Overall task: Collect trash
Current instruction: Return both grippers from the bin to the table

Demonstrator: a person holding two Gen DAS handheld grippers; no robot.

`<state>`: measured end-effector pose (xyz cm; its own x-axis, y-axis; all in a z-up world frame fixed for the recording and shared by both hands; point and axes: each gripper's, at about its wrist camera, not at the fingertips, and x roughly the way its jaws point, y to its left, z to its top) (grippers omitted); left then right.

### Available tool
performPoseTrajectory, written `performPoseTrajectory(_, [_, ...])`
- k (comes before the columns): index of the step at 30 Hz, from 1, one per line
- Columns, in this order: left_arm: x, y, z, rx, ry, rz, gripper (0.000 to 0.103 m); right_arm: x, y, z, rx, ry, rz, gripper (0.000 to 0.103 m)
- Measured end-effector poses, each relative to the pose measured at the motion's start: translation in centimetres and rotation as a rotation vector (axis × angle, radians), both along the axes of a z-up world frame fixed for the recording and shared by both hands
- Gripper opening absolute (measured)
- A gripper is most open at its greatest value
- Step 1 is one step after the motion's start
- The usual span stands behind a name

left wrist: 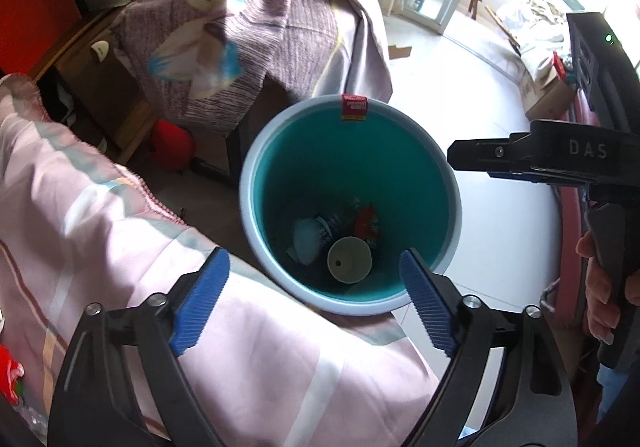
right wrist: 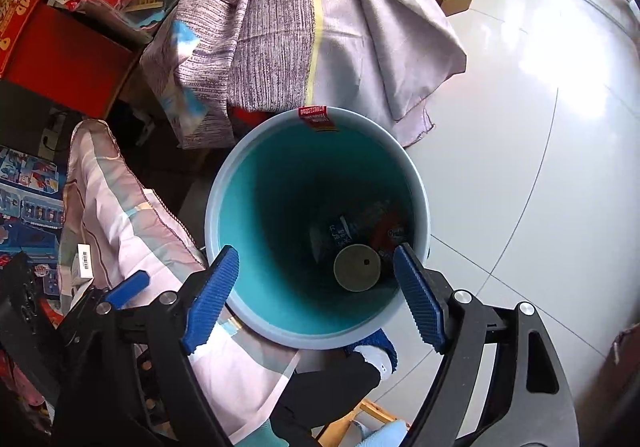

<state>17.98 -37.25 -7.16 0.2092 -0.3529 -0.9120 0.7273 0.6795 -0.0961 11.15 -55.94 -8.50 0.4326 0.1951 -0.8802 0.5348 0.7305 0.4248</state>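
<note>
Both grippers hang over the teal bin [left wrist: 348,203], pointing steeply down into its mouth. The left gripper [left wrist: 314,301] has its blue pads spread wide with nothing between them; the right gripper [right wrist: 316,297] is likewise wide apart and empty. Straight below the fingers, at the bottom of the bin, lies the collected trash: a round pale lid [left wrist: 349,259] lying flat, a red wrapper [left wrist: 366,223] and a crumpled blue-and-white packet [right wrist: 340,233] behind it. Neither hand looks clearly nearer to the opening. Against the bin's near-left side lies pink striped bedding [left wrist: 100,231]; beyond its far rim sits a draped purple cloth [right wrist: 280,31], with white floor tiles [right wrist: 540,127] to the bin's right.
</note>
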Motion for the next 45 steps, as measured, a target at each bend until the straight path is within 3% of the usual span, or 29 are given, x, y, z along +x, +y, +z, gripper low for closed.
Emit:
performPoseTrajectory(11, [-1.3,4.1,2.4,-0.062,-0.005,0.053,0.092,-0.4,3.7,2.7,-0.056,0.002,0.045,0.079])
performPoseTrajectory(18, [-3.1,8.8,5.2,-0.112,-0.052,0.097,0.095,-0.5,8.0,5.2,-0.095,-0.020,0.108,0.079])
performPoseTrajectory(28, [-4.5,18.8,7.6,-0.135,-0.110,0.231,0.096,0.6,17.0,7.8,-0.146,-0.046,0.262,0.079])
performPoseTrajectory(45, [-7.6,37.2,8.0,-0.131,-0.162,0.473,0.096,1.5,35.4,9.7,-0.191,-0.041,0.574,0.079])
